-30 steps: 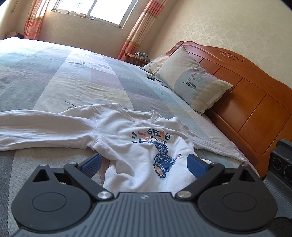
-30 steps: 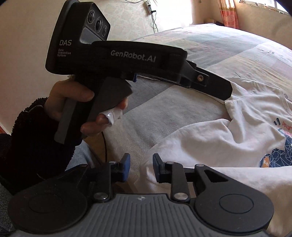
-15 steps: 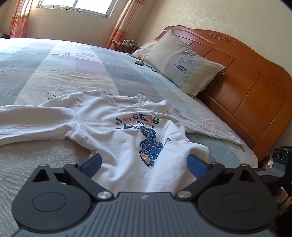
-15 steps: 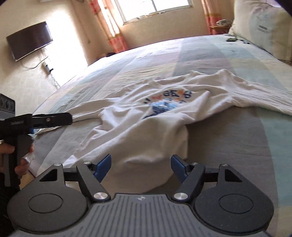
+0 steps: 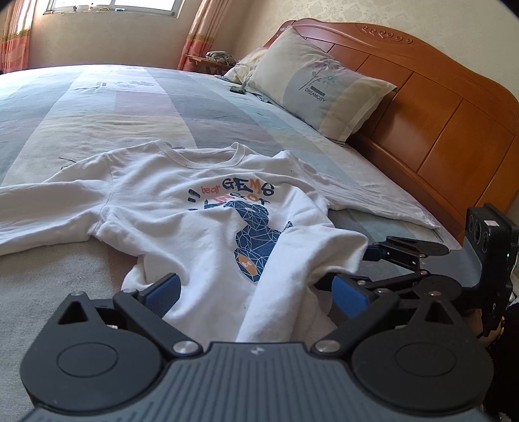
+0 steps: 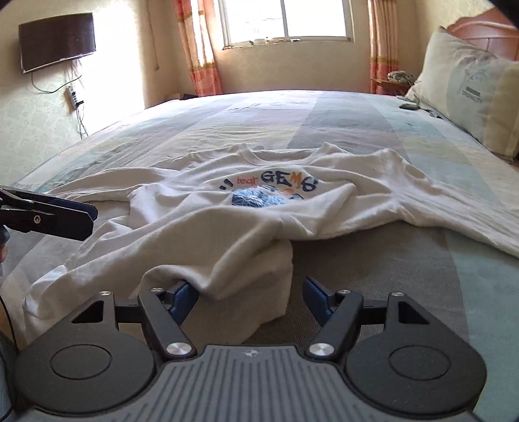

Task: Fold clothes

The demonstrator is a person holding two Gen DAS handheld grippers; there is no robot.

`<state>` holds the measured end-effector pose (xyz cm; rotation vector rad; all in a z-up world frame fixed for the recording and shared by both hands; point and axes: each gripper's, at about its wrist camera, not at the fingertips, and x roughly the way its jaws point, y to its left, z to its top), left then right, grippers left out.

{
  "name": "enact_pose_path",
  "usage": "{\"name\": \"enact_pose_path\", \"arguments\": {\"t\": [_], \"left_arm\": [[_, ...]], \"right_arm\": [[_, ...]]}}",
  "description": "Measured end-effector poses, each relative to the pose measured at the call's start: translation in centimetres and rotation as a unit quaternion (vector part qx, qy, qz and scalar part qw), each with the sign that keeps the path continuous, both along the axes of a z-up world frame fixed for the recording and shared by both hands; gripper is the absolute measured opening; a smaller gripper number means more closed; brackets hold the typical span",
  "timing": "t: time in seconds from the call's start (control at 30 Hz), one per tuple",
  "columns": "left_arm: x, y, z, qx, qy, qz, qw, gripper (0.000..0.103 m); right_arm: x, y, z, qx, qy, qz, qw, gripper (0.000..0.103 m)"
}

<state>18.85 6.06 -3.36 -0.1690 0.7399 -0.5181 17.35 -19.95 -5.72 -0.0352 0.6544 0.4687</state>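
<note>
A white long-sleeved shirt (image 5: pixel 181 224) with a blue bear print and "bear GEMS" lettering lies face up on the bed, sleeves spread out and the hem bunched toward me. My left gripper (image 5: pixel 256 292) is open, with the hem's left part lying loose between its blue pads. My right gripper (image 6: pixel 248 293) is open too; a rumpled fold of the shirt (image 6: pixel 292 207) sits between its fingers and drapes over the left pad. Each gripper shows in the other's view: the right gripper (image 5: pixel 392 259) at the hem's right corner, the left gripper (image 6: pixel 61 216) beside the left edge.
The bed (image 5: pixel 97 107) has a pastel patchwork cover. A pillow (image 5: pixel 321 94) leans on the wooden headboard (image 5: pixel 438 113) at the right. A small dark object (image 5: pixel 237 89) lies near the pillow. A window (image 6: pixel 285 19) and a wall television (image 6: pixel 56 40) are far off.
The right gripper swung round from facing the left hand's gripper to facing the shirt hem, and its jaws widened. The left gripper moved closer to the hem.
</note>
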Motion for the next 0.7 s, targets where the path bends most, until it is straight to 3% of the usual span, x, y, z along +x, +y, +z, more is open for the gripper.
{"name": "enact_pose_path", "arguments": {"t": [0.33, 0.43, 0.7], "left_arm": [[0.6, 1.9, 0.2, -0.018, 0.002, 0.029, 0.9994, 0.099], [0.6, 2.1, 0.2, -0.021, 0.002, 0.031, 0.9993, 0.099], [0.4, 1.4, 0.1, -0.022, 0.001, 0.022, 0.9995, 0.099]], "right_arm": [[5.1, 7.8, -0.7, -0.058, -0.026, 0.075, 0.995, 0.078], [4.1, 7.0, -0.4, -0.051, -0.022, 0.072, 0.996, 0.078], [-1.3, -0.2, 0.0, 0.043, 0.001, 0.015, 0.999, 0.078]]}}
